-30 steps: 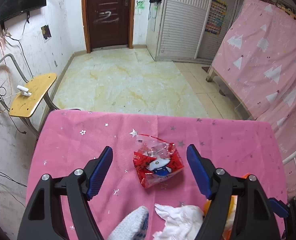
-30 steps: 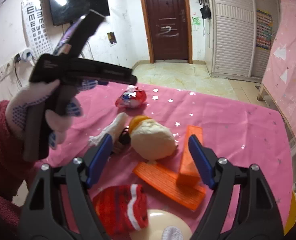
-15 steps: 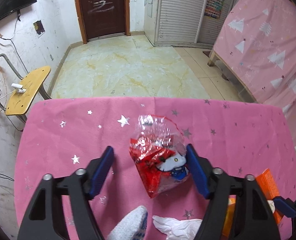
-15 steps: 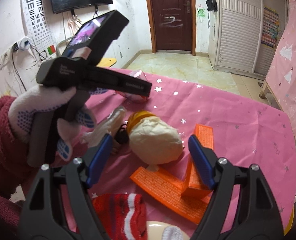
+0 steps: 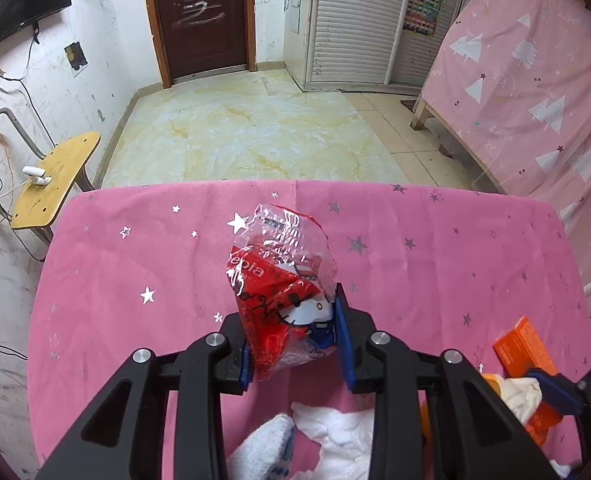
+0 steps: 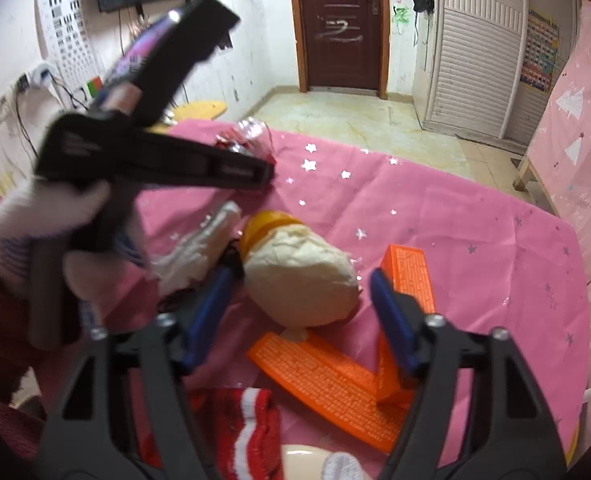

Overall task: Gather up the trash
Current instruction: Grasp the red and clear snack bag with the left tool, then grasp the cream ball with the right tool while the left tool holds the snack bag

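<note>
Wrapper grabbed
The left claw point(image 5: 291, 344), wide apart before, is now clamped on the red wrapper point(image 5: 281, 280); the right claw point(image 6: 299, 312) is kept apart at 6 o'clock.

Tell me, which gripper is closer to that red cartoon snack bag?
Left. The left gripper has its fingers shut on the snack bag; the right gripper is open, apart from it, around a cream wad.

Your left wrist view looks steeply down, close over the star-speckled pink tablecloth point(image 5: 435, 240); your right looks across it point(image 6: 475, 220), lower.
</note>
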